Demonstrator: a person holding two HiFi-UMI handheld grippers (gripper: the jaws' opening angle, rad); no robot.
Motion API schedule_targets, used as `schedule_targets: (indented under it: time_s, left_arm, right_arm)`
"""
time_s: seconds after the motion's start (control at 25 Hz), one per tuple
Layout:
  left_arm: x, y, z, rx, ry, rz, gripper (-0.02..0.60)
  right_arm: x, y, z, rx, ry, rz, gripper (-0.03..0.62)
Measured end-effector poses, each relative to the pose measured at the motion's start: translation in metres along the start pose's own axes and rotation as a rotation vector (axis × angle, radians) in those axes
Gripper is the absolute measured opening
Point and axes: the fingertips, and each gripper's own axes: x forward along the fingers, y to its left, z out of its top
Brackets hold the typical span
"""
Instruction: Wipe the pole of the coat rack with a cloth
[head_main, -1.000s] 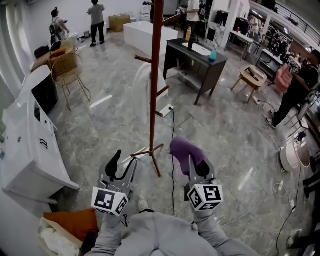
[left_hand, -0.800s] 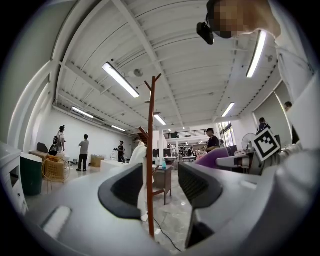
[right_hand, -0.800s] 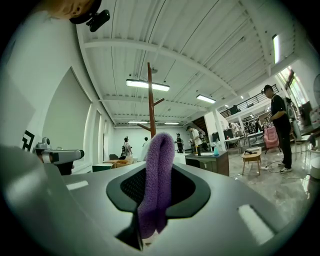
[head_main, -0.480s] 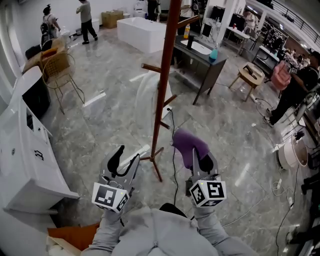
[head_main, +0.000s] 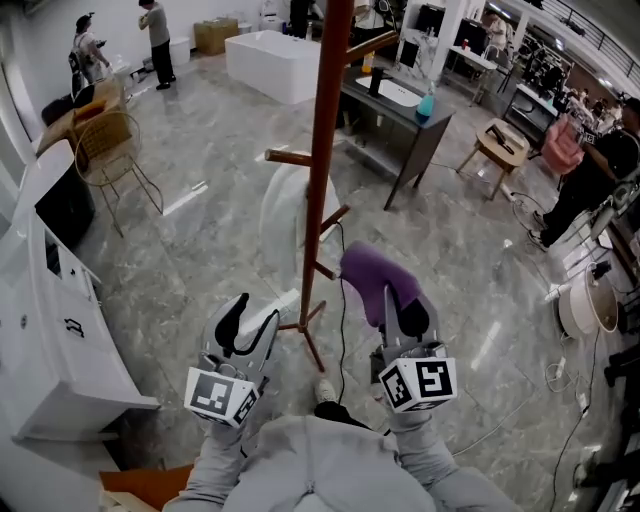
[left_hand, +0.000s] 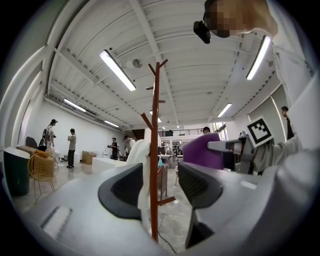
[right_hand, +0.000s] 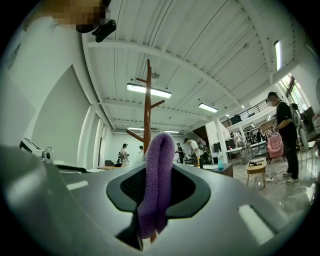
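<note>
The right tongs (head_main: 402, 318) are clamped on the purple cloth (head_main: 370, 277), held just right of the pole (head_main: 322, 170) and not touching it. To wipe well, I'd press the cloth's fold flat against the wood, then stroke along its length. The left tongs (head_main: 246, 322) gape apart, empty, low and left of the pole, pointing toward it.

Coat rack pole (head_main: 322, 150): top cut off at the upper edge of the head view.
Pole foot: hidden behind the left gripper (left_hand: 160, 186), bottom centre of its view.
Cloth (head_main: 368, 275): lower part covered by the right gripper (head_main: 402, 318).
</note>
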Motion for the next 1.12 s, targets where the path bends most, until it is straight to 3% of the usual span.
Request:
schedule_targets:
  time_s: [0.36, 0.56, 0.72, 0.88, 1.12]
  left_arm:
    - [0.05, 0.017, 0.009, 0.012, -0.009, 0.08, 0.236]
    - [0.054, 0.036, 0.004, 0.017, 0.002, 0.127, 0.236]
    - [0.054, 0.051, 0.003, 0.02, 0.011, 0.163, 0.236]
    - [0.052, 0.057, 0.001, 0.02, 0.013, 0.187, 0.236]
    - [0.049, 0.062, -0.002, 0.015, 0.016, 0.207, 0.236]
  right_arm:
    - [0.08, -0.021, 0.113, -0.234, -0.252, 0.066, 0.08]
    - [0.107, 0.0, 0.167, -0.373, -0.428, 0.088, 0.08]
    - [0.119, 0.019, 0.203, -0.406, -0.552, 0.123, 0.08]
    - [0.131, 0.032, 0.216, -0.423, -0.601, 0.161, 0.08]
    - [0.152, 0.06, 0.196, -0.525, -0.562, 0.218, 0.08]
